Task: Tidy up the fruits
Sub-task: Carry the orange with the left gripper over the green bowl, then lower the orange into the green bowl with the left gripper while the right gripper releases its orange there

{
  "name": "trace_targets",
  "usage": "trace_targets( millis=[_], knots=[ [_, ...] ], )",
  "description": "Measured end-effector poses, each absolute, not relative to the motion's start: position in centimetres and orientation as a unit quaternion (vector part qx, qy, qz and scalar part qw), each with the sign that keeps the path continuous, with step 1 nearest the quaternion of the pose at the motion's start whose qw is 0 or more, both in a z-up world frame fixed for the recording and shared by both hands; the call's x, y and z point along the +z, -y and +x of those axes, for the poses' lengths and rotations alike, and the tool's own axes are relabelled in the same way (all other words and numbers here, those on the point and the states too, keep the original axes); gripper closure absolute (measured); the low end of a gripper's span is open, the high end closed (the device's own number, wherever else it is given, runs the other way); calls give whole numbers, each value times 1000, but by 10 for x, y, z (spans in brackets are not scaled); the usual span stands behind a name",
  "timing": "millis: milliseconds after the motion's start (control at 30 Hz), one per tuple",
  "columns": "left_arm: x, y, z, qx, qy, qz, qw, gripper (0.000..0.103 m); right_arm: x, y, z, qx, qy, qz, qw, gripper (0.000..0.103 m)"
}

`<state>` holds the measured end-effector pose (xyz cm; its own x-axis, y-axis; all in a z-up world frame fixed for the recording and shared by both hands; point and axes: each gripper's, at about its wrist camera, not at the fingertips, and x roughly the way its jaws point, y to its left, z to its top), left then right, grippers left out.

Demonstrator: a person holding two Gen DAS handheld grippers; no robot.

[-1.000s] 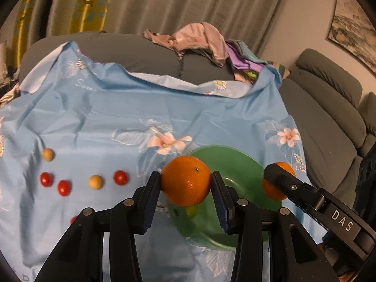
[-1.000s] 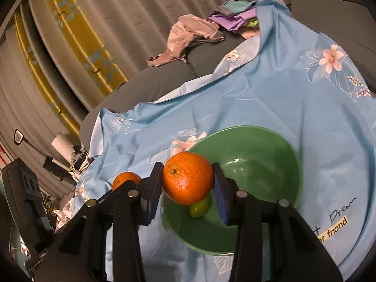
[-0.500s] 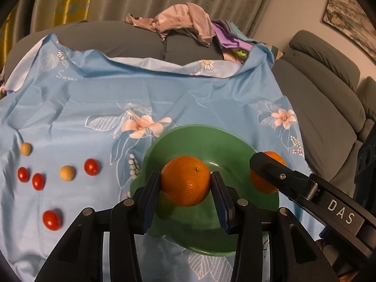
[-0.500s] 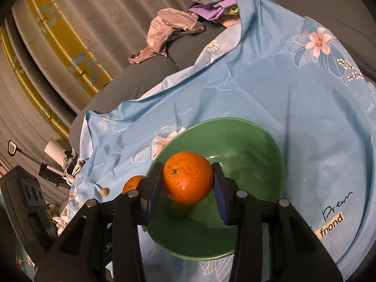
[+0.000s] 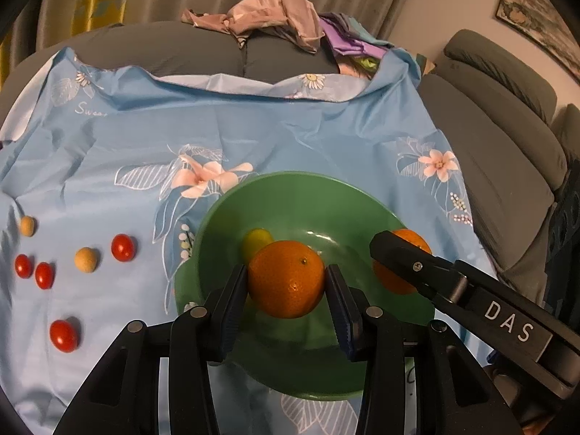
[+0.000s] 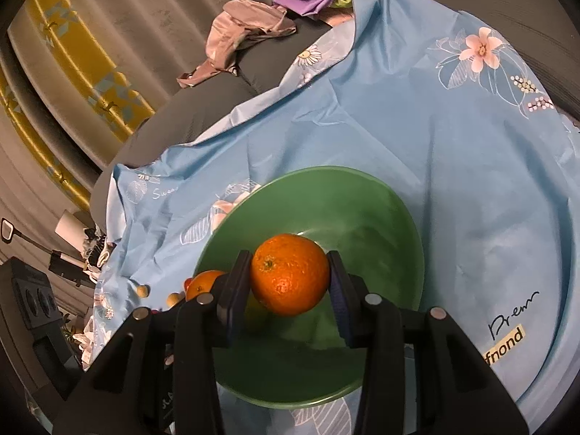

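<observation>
My left gripper (image 5: pixel 286 284) is shut on an orange (image 5: pixel 286 278) and holds it over the green bowl (image 5: pixel 319 195). A small yellow-green fruit (image 5: pixel 255 241) lies in the bowl behind it. My right gripper (image 6: pixel 290 281) is shut on a second orange (image 6: pixel 290 275), also over the bowl (image 6: pixel 380 210). The right gripper and its orange (image 5: pixel 407 264) show at the bowl's right side in the left wrist view. The left orange (image 6: pixel 203 284) shows at the bowl's left rim in the right wrist view.
Several red cherry tomatoes (image 5: pixel 123 247) and two tan round fruits (image 5: pixel 86 259) lie on the blue floral cloth (image 5: pixel 253 137) left of the bowl. Clothes (image 5: pixel 268 14) are piled on the grey sofa behind. More sofa cushions (image 5: pixel 500 127) stand at the right.
Both grippers have moved forward over the bowl with their oranges. The bowl now sits nearer and more centred, and the yellow-green fruit has come into sight.
</observation>
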<state>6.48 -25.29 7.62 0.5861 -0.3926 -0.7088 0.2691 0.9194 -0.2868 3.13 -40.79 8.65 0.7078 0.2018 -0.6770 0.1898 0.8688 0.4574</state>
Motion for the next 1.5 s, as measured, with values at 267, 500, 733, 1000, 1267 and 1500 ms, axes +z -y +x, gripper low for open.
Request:
trace_targets(
  millis=[267, 500, 733, 1000, 1267, 1500],
  knots=[
    [71, 258, 68, -186, -422, -69, 885, 60, 81, 409, 34, -4, -393, 249, 885, 61],
    [67, 261, 69, -186, -427, -67, 882, 60, 77, 410, 36, -10, -400, 245, 883, 61],
    [64, 262, 68, -188, -432, -62, 880, 60, 74, 410, 39, -17, -407, 239, 881, 61],
    [60, 262, 68, -186, -436, -62, 878, 60, 71, 408, 41, -21, -414, 232, 880, 61],
    [59, 263, 68, -185, -438, -61, 878, 60, 69, 406, 43, -25, -420, 225, 879, 61],
    [58, 263, 69, -187, -437, -57, 878, 60, 67, 406, 44, -31, -424, 220, 878, 61]
  ],
)
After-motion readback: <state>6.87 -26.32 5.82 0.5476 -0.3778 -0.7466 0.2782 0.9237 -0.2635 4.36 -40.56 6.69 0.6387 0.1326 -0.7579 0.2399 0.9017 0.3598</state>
